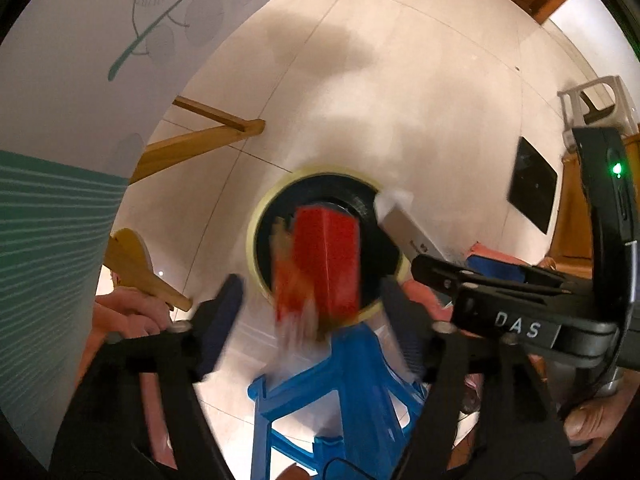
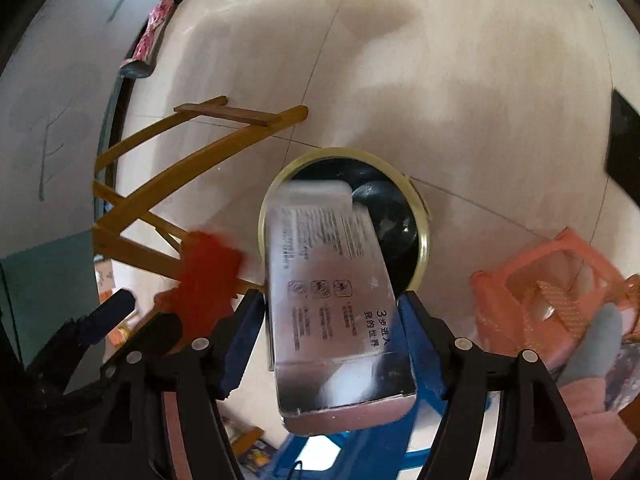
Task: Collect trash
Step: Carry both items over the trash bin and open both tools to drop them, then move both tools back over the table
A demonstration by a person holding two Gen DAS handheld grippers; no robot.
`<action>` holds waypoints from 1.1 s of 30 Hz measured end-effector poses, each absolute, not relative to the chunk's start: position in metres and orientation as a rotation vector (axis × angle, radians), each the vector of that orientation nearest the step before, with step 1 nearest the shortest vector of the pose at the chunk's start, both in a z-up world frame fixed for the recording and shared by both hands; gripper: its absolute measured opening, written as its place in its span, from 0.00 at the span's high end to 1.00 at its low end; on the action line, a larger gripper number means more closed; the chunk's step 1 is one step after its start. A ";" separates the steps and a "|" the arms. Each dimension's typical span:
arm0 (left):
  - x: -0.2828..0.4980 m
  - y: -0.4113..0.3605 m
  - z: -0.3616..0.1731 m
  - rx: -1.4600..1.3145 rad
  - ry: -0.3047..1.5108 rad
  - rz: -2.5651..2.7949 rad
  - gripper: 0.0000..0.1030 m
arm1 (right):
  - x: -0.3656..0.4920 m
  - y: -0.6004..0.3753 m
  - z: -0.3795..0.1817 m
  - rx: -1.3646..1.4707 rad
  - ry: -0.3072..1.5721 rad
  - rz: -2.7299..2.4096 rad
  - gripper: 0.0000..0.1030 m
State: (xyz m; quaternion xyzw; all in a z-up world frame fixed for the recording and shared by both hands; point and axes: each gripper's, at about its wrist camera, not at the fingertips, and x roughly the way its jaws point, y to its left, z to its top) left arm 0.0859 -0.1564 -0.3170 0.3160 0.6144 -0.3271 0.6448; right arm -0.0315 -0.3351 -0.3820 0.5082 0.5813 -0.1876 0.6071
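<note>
A round bin with a yellow rim (image 1: 253,240) (image 2: 425,236) and a black liner stands on the pale floor right below both grippers. My left gripper (image 1: 310,308) is open. A red box (image 1: 324,264), smeared by motion, hangs free between and beyond its fingers, over the bin's mouth. In the right wrist view the red box (image 2: 208,268) shows at left, ahead of the left gripper (image 2: 140,316). My right gripper (image 2: 330,320) is open with a white printed box (image 2: 332,292) loose between its blue pads. The box's far end is blurred over the bin. The white box (image 1: 404,228) reaches the rim.
A blue plastic stool (image 1: 352,380) stands just under the grippers beside the bin. Wooden frame legs (image 2: 180,184) lie to the left, an orange plastic stool (image 2: 560,280) to the right. A black flat panel (image 1: 532,184) lies on the floor, and a patterned cloth (image 1: 60,80) hangs at left.
</note>
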 end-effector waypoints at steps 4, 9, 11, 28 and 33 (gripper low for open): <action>0.098 -0.160 -0.323 0.693 1.406 -0.727 0.20 | -0.023 -0.330 -0.385 1.193 1.316 -0.445 0.24; 0.103 -0.160 -0.327 0.708 1.401 -0.696 0.20 | -0.018 -0.326 -0.385 1.150 1.323 -0.468 0.24; 0.099 -0.162 -0.328 0.716 1.398 -0.683 0.20 | -0.010 -0.324 -0.390 1.112 1.328 -0.481 0.24; 0.054 -0.151 -0.278 0.729 1.340 -0.694 0.20 | -0.032 -0.291 -0.332 0.875 1.494 -0.545 0.24; 0.038 -0.143 -0.234 0.720 1.276 -0.735 0.20 | -0.042 -0.282 -0.281 0.863 1.462 -0.550 0.24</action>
